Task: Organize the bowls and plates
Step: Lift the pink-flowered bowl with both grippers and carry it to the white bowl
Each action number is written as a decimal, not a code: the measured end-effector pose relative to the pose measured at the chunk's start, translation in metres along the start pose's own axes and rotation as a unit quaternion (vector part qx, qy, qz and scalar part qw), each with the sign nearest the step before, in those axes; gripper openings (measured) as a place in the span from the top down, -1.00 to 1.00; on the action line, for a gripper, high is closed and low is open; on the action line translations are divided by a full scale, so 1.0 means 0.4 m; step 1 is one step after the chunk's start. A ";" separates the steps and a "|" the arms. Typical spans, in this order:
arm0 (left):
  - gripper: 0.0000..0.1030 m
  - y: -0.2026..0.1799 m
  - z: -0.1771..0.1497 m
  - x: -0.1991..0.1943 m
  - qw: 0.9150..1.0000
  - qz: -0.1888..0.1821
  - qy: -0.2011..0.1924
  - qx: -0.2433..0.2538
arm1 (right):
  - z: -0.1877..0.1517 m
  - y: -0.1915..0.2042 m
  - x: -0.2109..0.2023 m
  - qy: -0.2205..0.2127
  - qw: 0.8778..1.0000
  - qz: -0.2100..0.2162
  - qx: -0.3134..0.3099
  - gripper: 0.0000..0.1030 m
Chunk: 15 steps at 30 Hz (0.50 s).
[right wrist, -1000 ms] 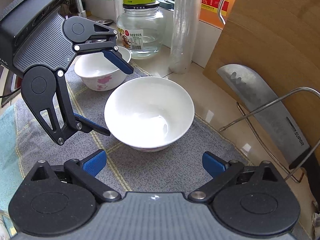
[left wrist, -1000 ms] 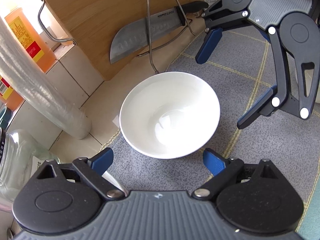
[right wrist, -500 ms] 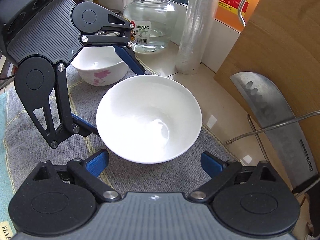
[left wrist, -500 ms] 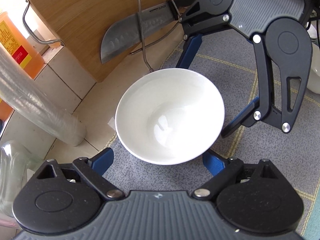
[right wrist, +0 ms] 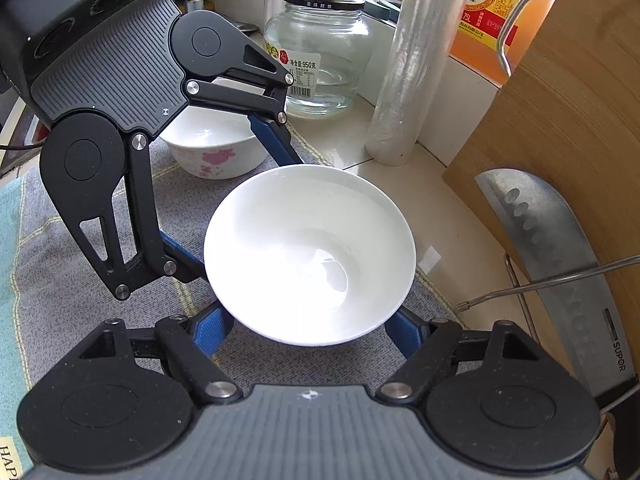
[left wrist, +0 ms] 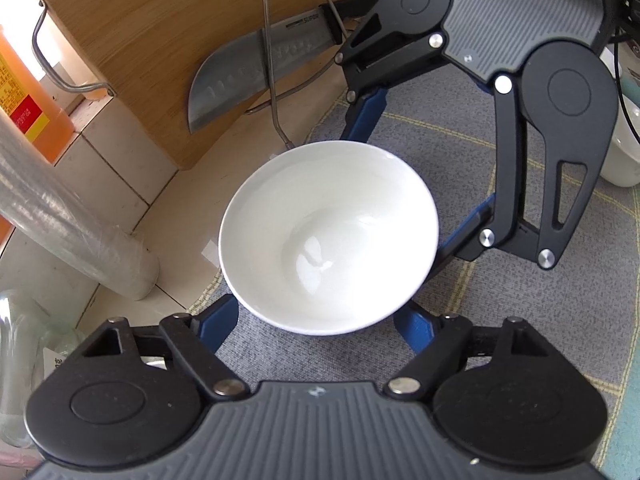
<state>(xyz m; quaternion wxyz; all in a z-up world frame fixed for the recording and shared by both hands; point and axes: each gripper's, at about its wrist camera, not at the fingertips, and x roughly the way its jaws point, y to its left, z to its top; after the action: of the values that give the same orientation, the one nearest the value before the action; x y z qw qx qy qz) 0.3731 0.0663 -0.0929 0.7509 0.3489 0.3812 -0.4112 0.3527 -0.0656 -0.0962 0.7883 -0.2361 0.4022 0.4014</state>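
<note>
A plain white bowl (left wrist: 328,236) (right wrist: 310,256) stands upright on a grey checked mat (left wrist: 520,320), at its edge beside the tiled counter. My left gripper (left wrist: 318,308) (right wrist: 244,216) and my right gripper (right wrist: 311,316) (left wrist: 396,196) take it from opposite sides. Both pairs of jaws are closing with the bowl between them. The blue fingers (left wrist: 222,320) reach under the rim against the bowl's lower wall, and their tips are hidden there. A second white bowl with pink flowers (right wrist: 216,152) sits on the mat behind the left gripper.
A cleaver (left wrist: 256,76) hangs in a wire rack (left wrist: 276,80) against a leaning wooden cutting board (right wrist: 560,128). A roll of cling film (right wrist: 408,80), a glass jar (right wrist: 320,52) and an orange bottle (right wrist: 500,8) stand at the back. Another white vessel (left wrist: 624,152) sits at the mat's edge.
Both grippers have come in around the white bowl and narrowed their jaws; the blue fingers, clear of the bowl before, now lie under its rim. The bowl has stayed on the mat.
</note>
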 end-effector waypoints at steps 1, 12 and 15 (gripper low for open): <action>-0.63 -0.001 0.000 0.000 1.000 0.000 -0.001 0.002 | -0.001 0.000 -0.001 0.000 1.000 -0.001 0.000 -0.66; -0.59 -0.014 0.005 -0.019 1.000 -0.001 -0.007 0.013 | -0.002 0.013 -0.014 -0.001 1.000 -0.009 -0.008 -0.65; -0.59 -0.017 0.009 -0.029 1.000 -0.001 -0.009 0.015 | -0.005 0.017 -0.029 -0.002 1.000 -0.010 -0.009 -0.65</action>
<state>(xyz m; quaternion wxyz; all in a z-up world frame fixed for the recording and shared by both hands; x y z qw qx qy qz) 0.3636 0.0644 -0.0825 0.7486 0.3561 0.3682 -0.4210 0.3421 -0.0680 -0.0881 0.7909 -0.2465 0.3950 0.3970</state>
